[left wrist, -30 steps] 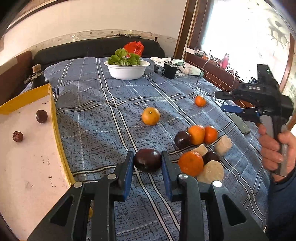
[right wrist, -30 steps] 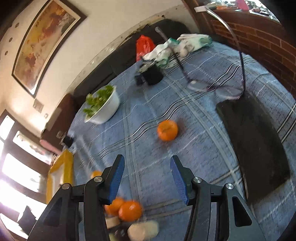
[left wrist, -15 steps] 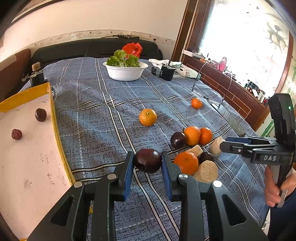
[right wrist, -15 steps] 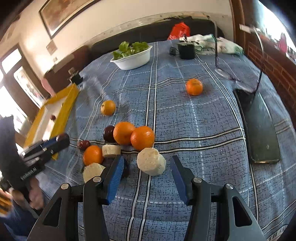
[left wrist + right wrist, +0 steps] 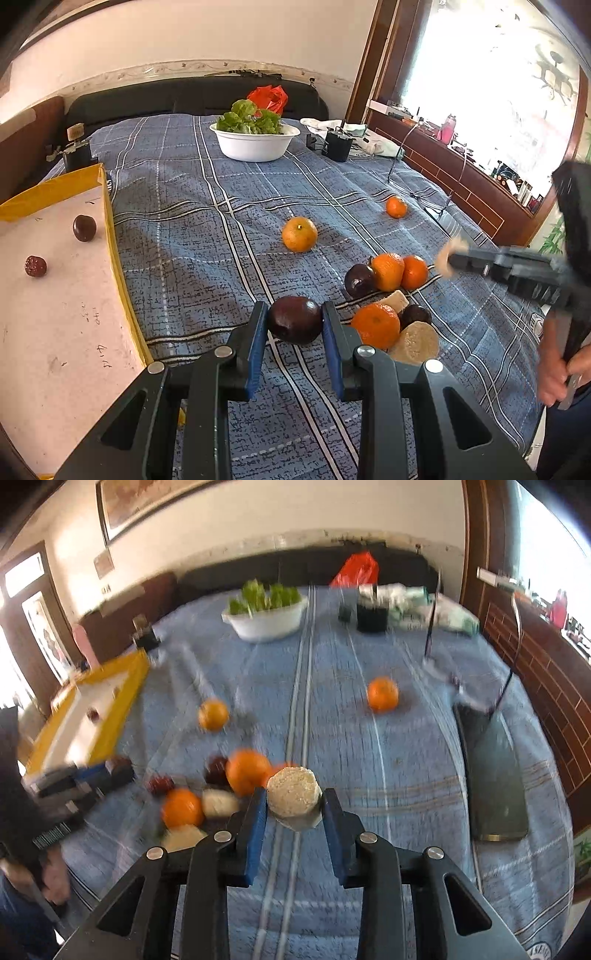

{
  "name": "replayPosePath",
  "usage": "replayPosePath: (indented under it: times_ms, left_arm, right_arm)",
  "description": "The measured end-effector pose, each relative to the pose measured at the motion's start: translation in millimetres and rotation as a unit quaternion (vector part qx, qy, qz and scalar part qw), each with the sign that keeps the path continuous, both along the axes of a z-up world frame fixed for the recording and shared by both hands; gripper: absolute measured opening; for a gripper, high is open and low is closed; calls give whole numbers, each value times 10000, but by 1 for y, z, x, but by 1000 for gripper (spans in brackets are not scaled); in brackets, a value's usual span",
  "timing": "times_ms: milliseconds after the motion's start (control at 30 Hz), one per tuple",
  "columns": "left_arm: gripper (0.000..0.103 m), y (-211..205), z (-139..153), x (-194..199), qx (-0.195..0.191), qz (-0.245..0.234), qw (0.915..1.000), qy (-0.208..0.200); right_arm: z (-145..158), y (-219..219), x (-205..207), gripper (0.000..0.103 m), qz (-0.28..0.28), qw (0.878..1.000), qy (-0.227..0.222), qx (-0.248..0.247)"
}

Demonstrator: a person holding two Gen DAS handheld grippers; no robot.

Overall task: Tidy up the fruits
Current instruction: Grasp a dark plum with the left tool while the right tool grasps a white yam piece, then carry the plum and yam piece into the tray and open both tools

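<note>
My left gripper (image 5: 294, 321) is shut on a dark purple passion fruit (image 5: 294, 319) above the blue plaid cloth. My right gripper (image 5: 294, 805) is shut on a pale beige cut chunk (image 5: 293, 796) and holds it above the cloth; it shows blurred at the right of the left wrist view (image 5: 448, 256). A cluster of oranges (image 5: 376, 325), dark fruits (image 5: 359, 280) and beige chunks (image 5: 415, 342) lies right of my left gripper. Two single oranges (image 5: 299, 234) lie further off. A yellow-rimmed tray (image 5: 110, 229) at the left holds two dark fruits (image 5: 84, 228).
A white bowl of lettuce (image 5: 255, 142) stands at the far end, with a red bag (image 5: 268, 96) behind it. A black cup (image 5: 337, 144) and cloths lie at the far right. A dark flat slab (image 5: 495, 775) and a wire stand (image 5: 432, 627) lie on the right.
My right gripper has closed on the beige chunk and lifted it off the cloth, moving fast. My left gripper still holds the passion fruit in nearly the same place.
</note>
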State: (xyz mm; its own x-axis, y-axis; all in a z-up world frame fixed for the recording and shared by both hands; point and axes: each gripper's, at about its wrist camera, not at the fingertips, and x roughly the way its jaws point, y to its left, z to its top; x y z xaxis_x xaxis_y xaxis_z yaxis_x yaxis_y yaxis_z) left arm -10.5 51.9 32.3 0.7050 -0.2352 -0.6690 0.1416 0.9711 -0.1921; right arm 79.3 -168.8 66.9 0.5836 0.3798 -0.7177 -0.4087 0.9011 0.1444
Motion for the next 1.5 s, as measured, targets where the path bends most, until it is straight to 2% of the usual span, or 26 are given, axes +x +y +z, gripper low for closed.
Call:
replayPosePath:
  times_ms: [133,233,400,567,1067,1333,1500]
  left_arm:
    - [28,0,0,0,23,16,10000,-23]
    - [28,1,0,0,15,45,10000,-18]
    - [28,3,0,0,-7,98,10000,-1]
    - [28,1,0,1,14,83,10000,5]
    - [28,19,9,-7,-277,375,9989,-86]
    - [28,40,28,-33,-301,766,9964,-183]
    - [28,59,44,-50,-322,1094,9931,-279]
  right_arm:
    - [25,25,10,33,82,9989,-191,428]
    - [30,51,18,33,177,9975,-272,623]
    - [9,74,26,33,373,9939,-98,1035]
    - [-13,66,36,33,501,9887,325,1373]
    - [-17,81,21,33,894,9879,180,1256]
    - [-16,92,6,33,1186,9858,10,1192]
    - [-21,88,11,33,1118,9857,147,1250]
